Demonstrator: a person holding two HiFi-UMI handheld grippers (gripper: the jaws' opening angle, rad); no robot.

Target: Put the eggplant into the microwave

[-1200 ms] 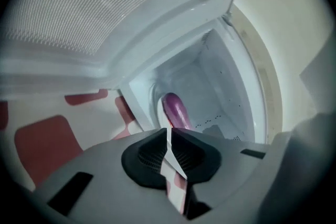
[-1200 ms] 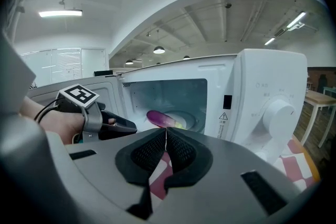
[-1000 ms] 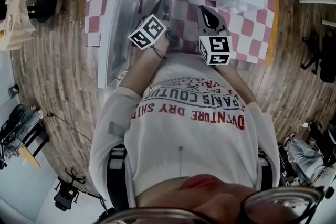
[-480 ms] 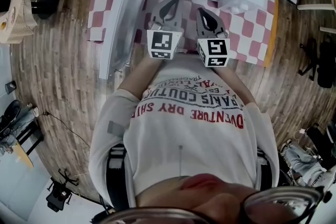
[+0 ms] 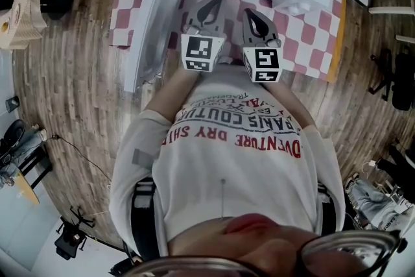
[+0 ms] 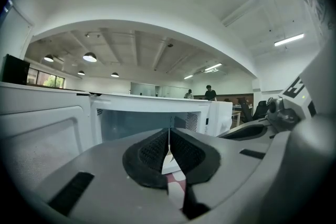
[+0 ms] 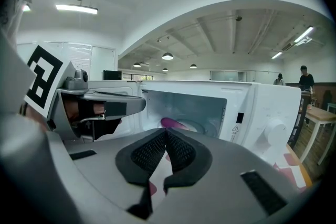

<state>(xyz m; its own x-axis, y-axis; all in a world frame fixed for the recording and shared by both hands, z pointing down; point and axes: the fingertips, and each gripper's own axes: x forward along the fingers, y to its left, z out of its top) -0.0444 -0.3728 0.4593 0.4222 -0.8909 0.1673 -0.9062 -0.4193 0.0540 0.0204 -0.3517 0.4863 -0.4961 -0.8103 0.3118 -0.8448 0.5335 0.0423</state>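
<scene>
Since the eggplant already lies inside the microwave, on its turntable, the likely trouble is the open door at the microwave's left: a careless swing could strike it and jolt the microwave. Before the microwave's opening hover the left gripper and right gripper, each with jaws pressed together, holding nothing.

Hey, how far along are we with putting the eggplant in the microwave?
Done: the eggplant lies inside the microwave. In hand: nothing; the left gripper and right gripper are both shut and empty, in front of the opening. Left: the door stands open, so probably only closing it, if that is wanted.
</scene>
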